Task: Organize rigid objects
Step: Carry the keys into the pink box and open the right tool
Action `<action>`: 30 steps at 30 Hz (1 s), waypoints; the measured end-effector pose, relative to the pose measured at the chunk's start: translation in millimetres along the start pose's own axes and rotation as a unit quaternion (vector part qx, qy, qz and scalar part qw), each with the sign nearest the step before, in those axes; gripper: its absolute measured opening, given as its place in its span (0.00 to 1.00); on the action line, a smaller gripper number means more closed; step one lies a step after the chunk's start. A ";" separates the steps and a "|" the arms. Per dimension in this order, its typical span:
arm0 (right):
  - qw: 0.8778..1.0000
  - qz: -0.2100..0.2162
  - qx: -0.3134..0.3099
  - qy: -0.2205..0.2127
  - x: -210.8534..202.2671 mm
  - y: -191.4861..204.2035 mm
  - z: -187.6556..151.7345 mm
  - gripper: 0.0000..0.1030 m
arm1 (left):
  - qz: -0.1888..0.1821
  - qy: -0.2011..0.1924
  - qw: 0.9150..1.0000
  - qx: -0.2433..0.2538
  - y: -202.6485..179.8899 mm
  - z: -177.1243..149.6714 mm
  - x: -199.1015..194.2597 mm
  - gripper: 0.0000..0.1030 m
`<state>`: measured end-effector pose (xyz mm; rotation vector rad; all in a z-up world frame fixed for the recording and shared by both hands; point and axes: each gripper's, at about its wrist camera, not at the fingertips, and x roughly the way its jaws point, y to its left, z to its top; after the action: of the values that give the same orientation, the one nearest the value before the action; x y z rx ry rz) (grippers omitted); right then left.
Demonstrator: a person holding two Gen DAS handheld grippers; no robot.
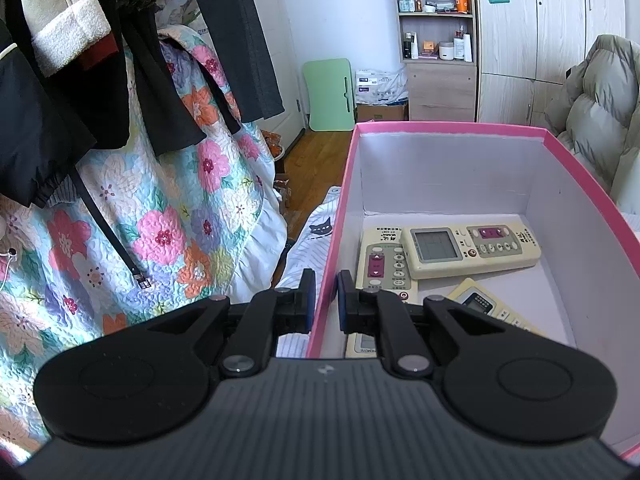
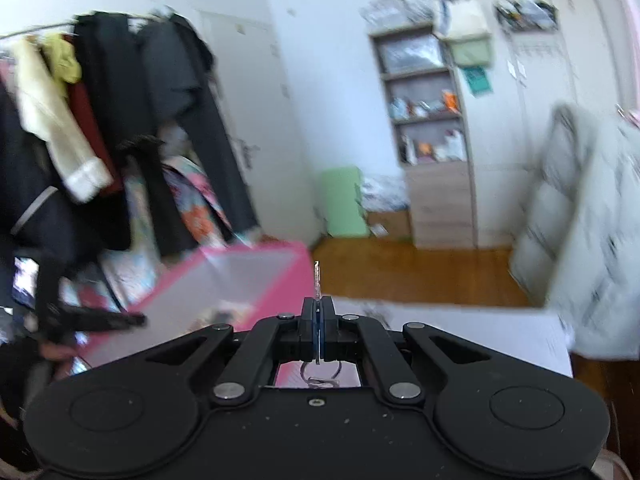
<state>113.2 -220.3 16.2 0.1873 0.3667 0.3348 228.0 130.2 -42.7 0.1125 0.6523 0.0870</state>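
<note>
A pink box with a white inside holds several cream remote controls. My left gripper is shut on the box's left wall, one finger outside and one inside. My right gripper is shut on a metal key; the blade sticks up past the fingertips and its key ring hangs below. The right wrist view is blurred; the pink box lies ahead and to the left there, with the other gripper at its left side.
A floral quilt and dark clothes hang on the left. A shelf unit, wardrobes, a green board and a puffy jacket stand behind. White bedding lies under the right gripper.
</note>
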 end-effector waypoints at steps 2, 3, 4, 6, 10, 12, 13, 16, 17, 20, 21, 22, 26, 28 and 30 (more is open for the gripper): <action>1.000 0.020 -0.004 -0.009 4.0 9.1 13.9 0.02 | 0.000 -0.001 1.000 0.000 0.2 -0.3 -0.3 0.10; 1.000 0.023 -0.004 -0.010 5.8 12.5 18.9 0.02 | 0.001 -0.001 1.000 0.000 0.5 -0.4 -0.2 0.10; 1.000 0.027 -0.001 -0.005 9.9 17.2 24.5 0.03 | 0.000 -0.002 1.000 -0.001 0.5 -0.5 0.0 0.10; 0.999 0.040 0.023 0.021 20.9 22.3 35.8 0.03 | 0.001 -0.002 1.000 -0.001 1.2 -0.6 0.0 0.10; 0.996 0.078 0.027 0.030 40.1 36.8 48.9 0.03 | 0.000 -0.002 1.000 -0.001 1.0 -0.6 0.1 0.10; 0.996 0.089 0.012 0.027 47.2 48.3 51.5 0.03 | 0.000 -0.002 1.000 0.000 0.6 -0.7 0.1 0.10; 0.995 0.099 0.010 0.028 51.7 53.3 53.3 0.03 | 0.000 -0.002 1.000 0.000 0.9 -0.5 0.2 0.10; 0.993 0.114 -0.002 0.040 67.9 66.7 55.2 0.03 | 0.000 -0.003 1.000 0.001 0.3 -0.3 0.4 0.09; 0.992 0.116 -0.005 0.045 72.9 70.4 55.2 0.03 | -0.001 -0.004 1.000 0.002 -0.4 0.1 0.5 0.09; 0.990 0.128 -0.007 0.064 93.2 79.4 54.7 0.03 | -0.004 -0.006 1.000 0.004 -0.5 1.3 1.1 0.09; 0.989 0.131 -0.005 0.071 100.5 81.2 53.3 0.03 | -0.006 -0.007 1.000 0.002 0.3 1.7 1.3 0.09; 0.988 0.134 -0.005 0.080 108.3 84.0 52.6 0.03 | -0.009 -0.010 1.000 -0.001 1.7 1.7 1.4 0.09; 0.983 0.141 -0.009 0.119 144.4 96.1 47.2 0.03 | -0.020 -0.021 1.000 -0.011 6.3 -0.9 1.5 0.08; 0.980 0.139 -0.012 0.144 166.3 102.5 43.1 0.03 | -0.021 -0.025 0.999 -0.008 6.3 -2.9 1.5 0.08; 0.974 0.142 0.000 0.176 189.1 105.1 38.4 0.03 | -0.021 -0.027 0.999 -0.005 6.1 -3.3 2.0 0.07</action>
<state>264.1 -60.7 16.1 0.1812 0.6938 0.6537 227.3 136.7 -45.7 0.0905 0.5990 0.0471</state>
